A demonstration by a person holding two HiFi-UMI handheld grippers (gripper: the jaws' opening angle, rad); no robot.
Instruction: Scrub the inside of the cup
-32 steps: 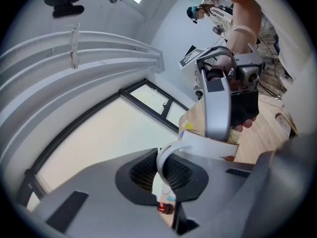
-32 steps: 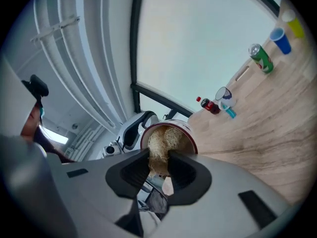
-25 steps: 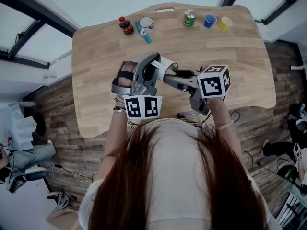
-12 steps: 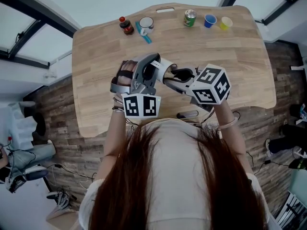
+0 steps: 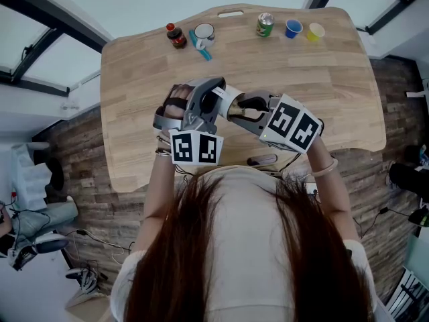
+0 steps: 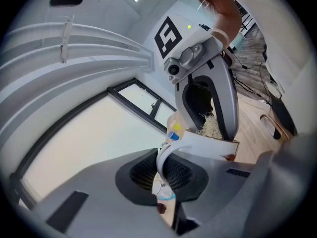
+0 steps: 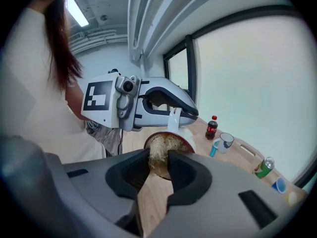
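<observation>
We have the left claw [image 6: 166, 180] pinched shut on the loop handle of the white cup [image 6: 210, 147]. The cup hangs in the air just ahead of the claw's tips, its mouth turned toward the other hand. The right claw [image 7: 158, 165] is clamped on a wad of straw-coloured fibre scrubber [image 7: 159, 150]. That wad sits directly in front of the right claw's tips, pressed into the cup's opening. Both claws are held up above the light wooden table [image 5: 134, 79].

To scrub well, we judge that the left claw should keep the handle firm, because a grip on the handle alone lets the cup pivot. The right claw should push the wad deep enough to reach the bottom. It should then twist and sweep the wad round the wall, with its own tips kept clear of the rim. Pressure ought to be moderate. Too much could lever the cup out of the handle grip or pull fibres loose.

Compared with half a second earlier, the marker cube [image 5: 289, 126] on the right claw has dropped lower and rolled over, so we take it that the right wrist has turned. The left claw and the cup sit nearly where they were.
</observation>
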